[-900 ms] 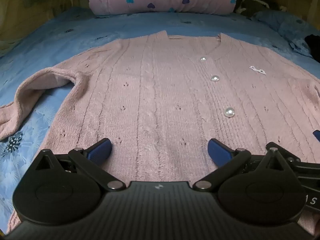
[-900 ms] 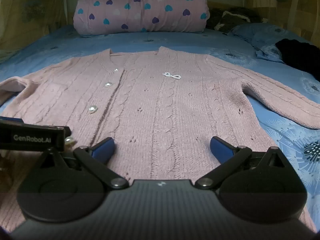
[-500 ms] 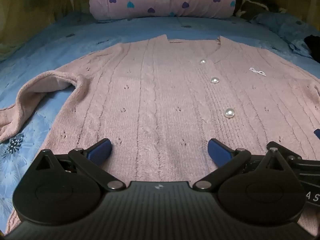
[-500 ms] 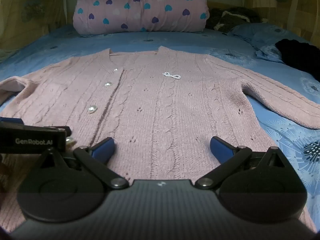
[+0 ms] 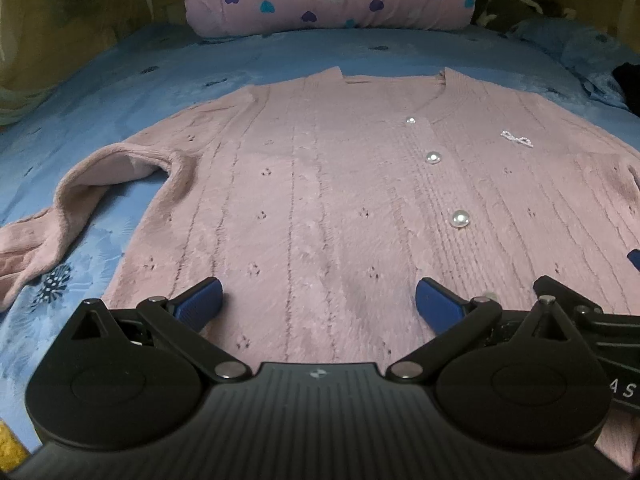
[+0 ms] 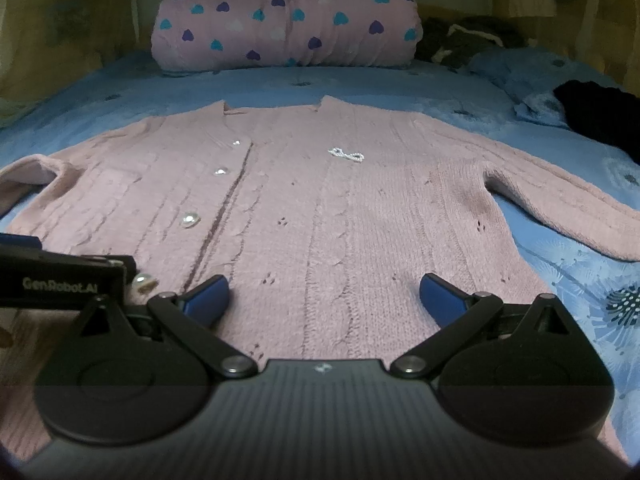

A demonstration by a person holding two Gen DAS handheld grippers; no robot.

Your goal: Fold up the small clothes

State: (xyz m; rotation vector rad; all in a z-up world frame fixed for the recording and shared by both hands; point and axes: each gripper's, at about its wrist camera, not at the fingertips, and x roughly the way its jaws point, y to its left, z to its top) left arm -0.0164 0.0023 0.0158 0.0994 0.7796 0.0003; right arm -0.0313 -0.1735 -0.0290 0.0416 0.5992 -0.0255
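A pink knit cardigan (image 5: 328, 200) with pearl buttons (image 5: 460, 219) lies spread flat, front up, on the blue bedsheet (image 5: 120, 92); it also shows in the right wrist view (image 6: 360, 216). Its left sleeve (image 5: 60, 216) bends back toward me; its right sleeve (image 6: 560, 204) stretches out to the right. My left gripper (image 5: 318, 304) is open and empty, low over the hem's left half. My right gripper (image 6: 324, 300) is open and empty over the hem's right half. The left gripper's body (image 6: 60, 280) shows at the left edge of the right wrist view.
A rolled pink blanket with hearts (image 6: 288, 20) lies across the head of the bed. A dark garment (image 6: 600, 116) and a blue pillow (image 6: 532, 72) sit at the far right. Wooden walls (image 5: 60, 20) bound the bed on the left.
Both grippers have drawn back slightly and tilted; the cardigan sits a little lower in the left view. The cardigan itself has not moved. Both jaws stay open.
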